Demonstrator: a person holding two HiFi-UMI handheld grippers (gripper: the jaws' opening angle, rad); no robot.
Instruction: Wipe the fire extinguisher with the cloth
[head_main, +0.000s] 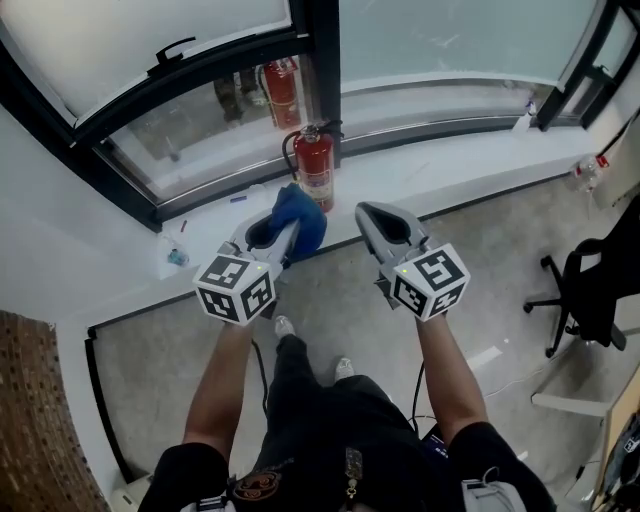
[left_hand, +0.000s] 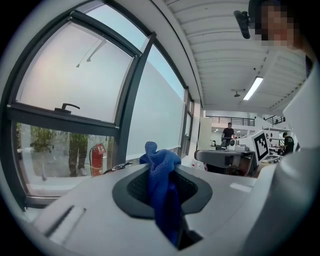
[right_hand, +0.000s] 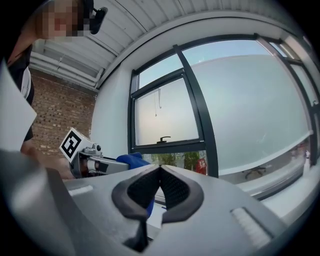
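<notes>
Blue cloth (head_main: 301, 216) in left gripper (head_main: 279, 240)

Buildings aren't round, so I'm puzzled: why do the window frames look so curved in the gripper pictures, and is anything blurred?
Left gripper view: the wide-angle lens bows the window frame and blackens the corners; the blue cloth is sharp. Right gripper view: same bowing, bright pale glass. Head view: milder curving, dim floor, fire extinguisher clear.

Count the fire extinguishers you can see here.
1: the fire extinguisher stands on the white ledge against the window post, just beyond the blue cloth in the left gripper. The red shape in the glass looks like its reflection.
</notes>
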